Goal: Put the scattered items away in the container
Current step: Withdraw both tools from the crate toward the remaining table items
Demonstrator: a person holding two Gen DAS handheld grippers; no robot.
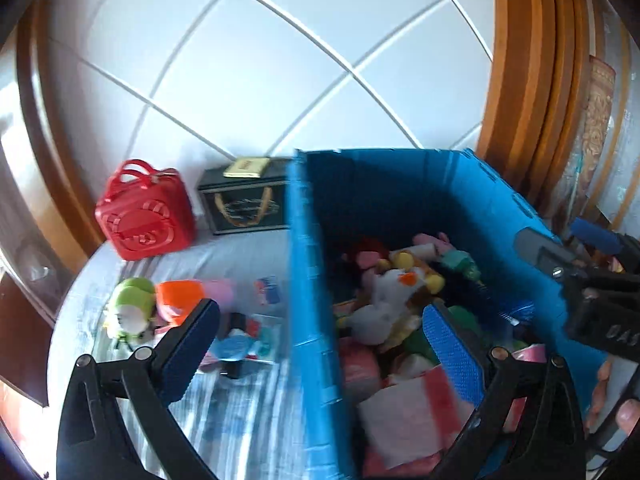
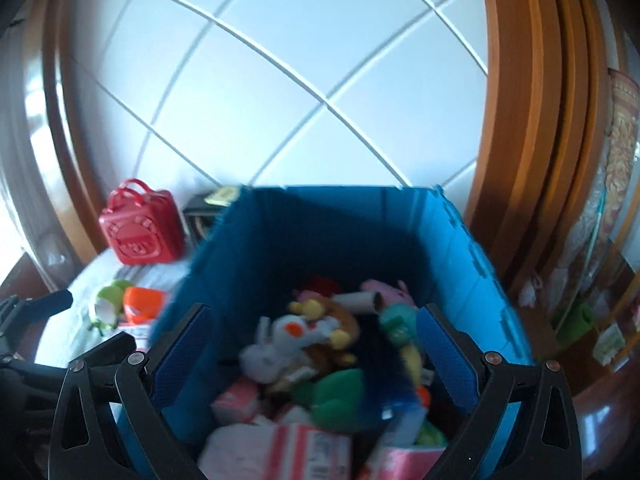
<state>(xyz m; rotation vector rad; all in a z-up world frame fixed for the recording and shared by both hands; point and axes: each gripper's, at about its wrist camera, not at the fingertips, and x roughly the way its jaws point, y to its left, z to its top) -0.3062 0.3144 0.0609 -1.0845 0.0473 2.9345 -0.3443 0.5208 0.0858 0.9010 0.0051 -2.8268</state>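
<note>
Blue corrugated plastic forms the container [image 2: 460,264], which stands on the cloth-covered table [image 1: 240,420] heaped with plush toys [image 2: 288,344] and pink packets. Left gripper [image 1: 320,344] straddles its wall, spread wide and empty; right gripper [image 2: 312,352] gapes empty above the heap.

— Where does the container [image 1: 400,200] stand?
— On the bed's right side [image 1: 240,420], full of plush toys [image 1: 384,304].
— And left of it?
— Loose toys [image 1: 132,308] lie beside its wall; a handbag [image 1: 144,212] and a tin box [image 1: 244,204] stand behind them.

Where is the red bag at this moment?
In both wrist views the red bag stands at the far left on the white cloth, outside the blue container, beside the dark box.
</note>
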